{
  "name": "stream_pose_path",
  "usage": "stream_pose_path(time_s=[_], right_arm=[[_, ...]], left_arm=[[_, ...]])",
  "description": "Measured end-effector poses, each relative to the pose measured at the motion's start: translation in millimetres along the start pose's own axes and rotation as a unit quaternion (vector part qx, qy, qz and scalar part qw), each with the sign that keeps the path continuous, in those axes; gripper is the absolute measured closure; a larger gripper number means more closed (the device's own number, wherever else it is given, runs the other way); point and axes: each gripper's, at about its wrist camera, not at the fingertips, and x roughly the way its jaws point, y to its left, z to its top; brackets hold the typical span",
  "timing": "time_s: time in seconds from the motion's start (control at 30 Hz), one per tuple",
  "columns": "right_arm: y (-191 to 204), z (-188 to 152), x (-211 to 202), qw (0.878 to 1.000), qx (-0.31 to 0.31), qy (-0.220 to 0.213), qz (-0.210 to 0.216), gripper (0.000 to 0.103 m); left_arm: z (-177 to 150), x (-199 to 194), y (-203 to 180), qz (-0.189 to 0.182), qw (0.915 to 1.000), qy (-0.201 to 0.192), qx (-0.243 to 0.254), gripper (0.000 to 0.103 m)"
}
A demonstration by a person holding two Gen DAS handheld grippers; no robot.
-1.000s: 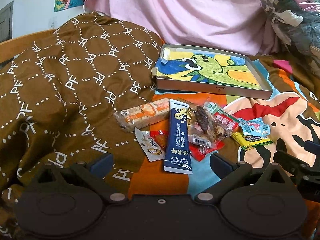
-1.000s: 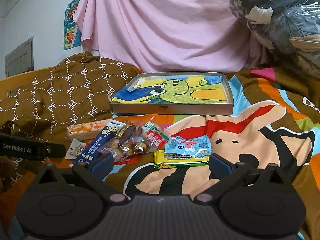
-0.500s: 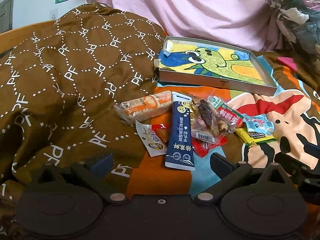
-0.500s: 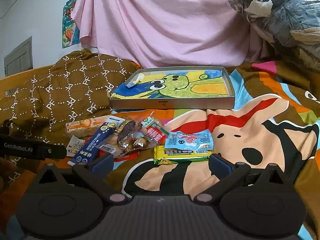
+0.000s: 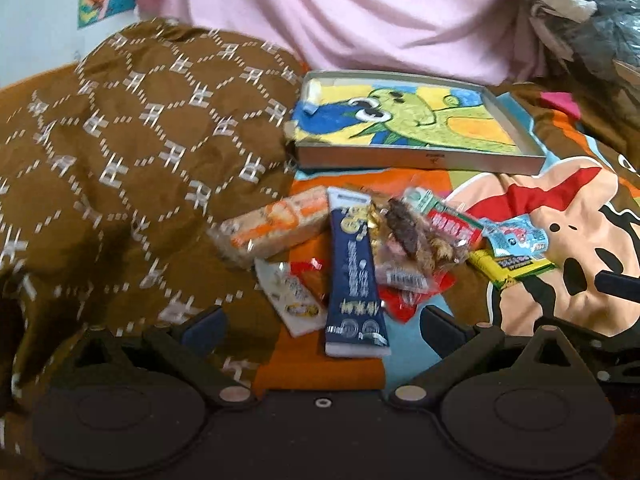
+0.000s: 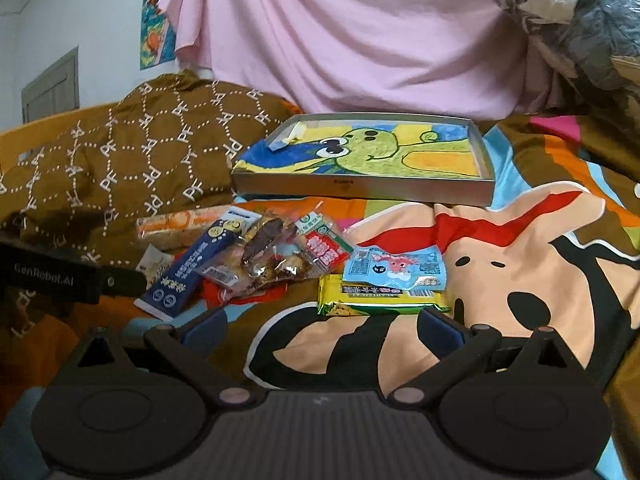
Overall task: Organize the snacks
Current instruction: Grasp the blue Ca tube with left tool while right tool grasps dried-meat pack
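Note:
Several snack packets lie in a loose pile on the bed cover. In the left wrist view there are an orange bar (image 5: pixel 276 226), a dark blue stick pack (image 5: pixel 354 276), a white-and-red sachet (image 5: pixel 294 296), a clear bag of dark pieces (image 5: pixel 412 240) and a yellow-green pack (image 5: pixel 510 268). My left gripper (image 5: pixel 324 330) is open and empty just before the blue stick. In the right wrist view my right gripper (image 6: pixel 322 332) is open and empty, just before the yellow-green pack (image 6: pixel 380 300) with a light blue packet (image 6: pixel 394 266) on it. A shallow grey box (image 6: pixel 360 190) with a cartoon picture inside lies behind the pile.
A brown patterned quilt (image 5: pixel 120 160) is heaped to the left. A pink sheet (image 6: pixel 340 40) hangs behind the box. Bagged bedding (image 6: pixel 580 20) is stacked at the far right. The left gripper's body (image 6: pixel 60 276) shows at the left edge of the right wrist view.
Both grippers have moved slightly forward toward the snack pile. The left wrist view has shifted left to right and is blurred. Both stay open and no snack has moved.

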Motion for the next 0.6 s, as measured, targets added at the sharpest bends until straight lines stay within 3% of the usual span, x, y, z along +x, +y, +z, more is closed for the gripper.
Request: stream_pose_path(time_s=[0.27, 0.47, 0.6], right_arm=[[-11, 14, 8, 0.999, -0.011, 0.029, 0.032, 0.0], [-17, 30, 21, 0.997, -0.048, 0.043, 0.035, 0.0], [-18, 43, 37, 0.996, -0.078, 0.044, 0.025, 0.0]], left_arm=[[29, 41, -16, 0.003, 0.9951, -0.022, 0.097, 0.001], [42, 61, -23, -0.029, 0.9957, -0.043, 0.076, 0.001], [41, 71, -20, -0.044, 0.9957, -0.035, 0.073, 0.001]])
